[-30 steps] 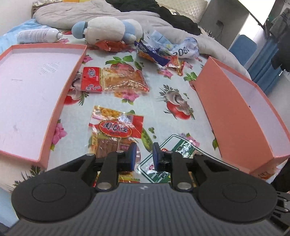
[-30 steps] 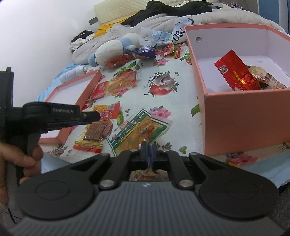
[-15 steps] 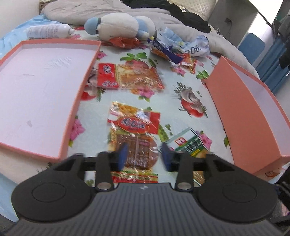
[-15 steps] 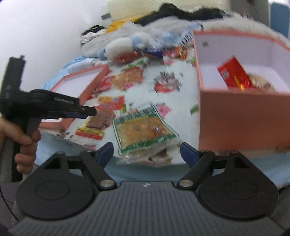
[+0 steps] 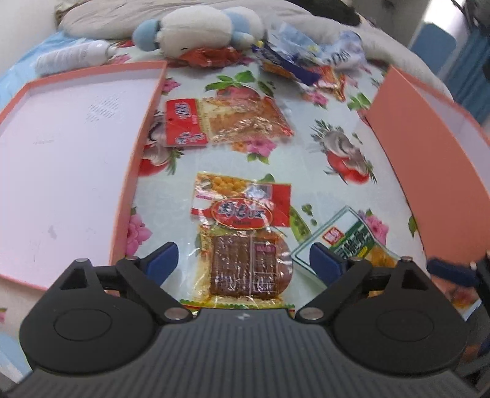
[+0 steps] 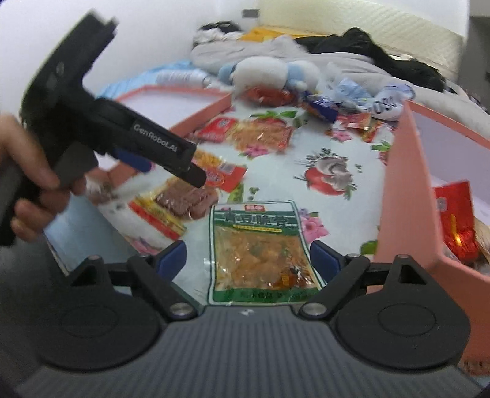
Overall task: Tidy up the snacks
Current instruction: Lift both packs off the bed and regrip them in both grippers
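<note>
While both tongs open, glossy flat packets point(image 5: 245, 242) crinkle.

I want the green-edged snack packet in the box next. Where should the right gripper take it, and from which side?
Take the green-edged snack packet across its width near the bottom seam, coming from above at the near end. It lies flat on the floral sheet with its long axis running away from the right gripper, whose jaws are opening on either side of it, not yet touching.

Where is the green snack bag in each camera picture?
Left wrist: green snack bag sits low on the right, partly behind the gripper finger.
Right wrist: green snack bag lies low in the middle, between the open fingers.
Shared landmark: the plush toy near the top.
</note>
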A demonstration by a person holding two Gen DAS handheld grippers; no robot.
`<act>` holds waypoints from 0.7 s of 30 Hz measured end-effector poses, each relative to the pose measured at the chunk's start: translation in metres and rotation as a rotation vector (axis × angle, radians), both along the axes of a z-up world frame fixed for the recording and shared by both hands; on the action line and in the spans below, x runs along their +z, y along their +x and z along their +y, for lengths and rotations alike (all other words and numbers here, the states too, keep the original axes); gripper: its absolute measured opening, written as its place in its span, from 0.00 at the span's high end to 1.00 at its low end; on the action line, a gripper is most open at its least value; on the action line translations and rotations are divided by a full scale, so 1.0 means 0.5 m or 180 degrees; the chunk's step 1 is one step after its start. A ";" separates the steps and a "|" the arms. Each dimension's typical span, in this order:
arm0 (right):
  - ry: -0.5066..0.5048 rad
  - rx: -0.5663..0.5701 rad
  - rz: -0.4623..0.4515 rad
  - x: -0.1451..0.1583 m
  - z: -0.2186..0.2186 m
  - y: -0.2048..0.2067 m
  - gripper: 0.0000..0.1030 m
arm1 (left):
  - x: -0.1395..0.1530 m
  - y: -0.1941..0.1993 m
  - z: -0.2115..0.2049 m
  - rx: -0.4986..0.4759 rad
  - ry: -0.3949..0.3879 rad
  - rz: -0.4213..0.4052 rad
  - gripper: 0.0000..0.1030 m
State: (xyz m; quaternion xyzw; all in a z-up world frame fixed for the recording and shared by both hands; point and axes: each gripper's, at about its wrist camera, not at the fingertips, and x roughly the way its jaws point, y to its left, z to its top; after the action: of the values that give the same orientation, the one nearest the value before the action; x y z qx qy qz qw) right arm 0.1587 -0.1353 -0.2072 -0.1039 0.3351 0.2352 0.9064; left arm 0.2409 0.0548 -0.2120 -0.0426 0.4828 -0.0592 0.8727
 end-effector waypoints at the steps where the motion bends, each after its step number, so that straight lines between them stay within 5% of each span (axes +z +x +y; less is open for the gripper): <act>1: -0.0024 0.0026 -0.0001 -0.004 0.005 0.003 0.14 | -0.004 0.001 -0.002 -0.0024 -0.0005 0.0022 0.07; 7: -0.0143 -0.0042 0.0096 -0.041 0.009 0.026 0.14 | -0.037 0.013 -0.012 -0.0102 0.0131 0.0095 0.07; 18: 0.0109 -0.0141 0.0267 -0.074 -0.019 0.034 0.20 | -0.065 0.009 -0.024 -0.0271 0.0374 -0.0009 0.08; 21: 0.0127 -0.0163 0.0268 -0.073 -0.022 0.034 0.28 | -0.071 0.002 -0.031 -0.0286 0.0414 -0.0037 0.08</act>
State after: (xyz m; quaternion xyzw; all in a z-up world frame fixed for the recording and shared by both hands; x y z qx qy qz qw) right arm 0.1756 -0.1464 -0.2437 -0.0672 0.3707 0.2227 0.8992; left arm 0.2420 0.0394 -0.2473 0.0363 0.4819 -0.0671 0.8729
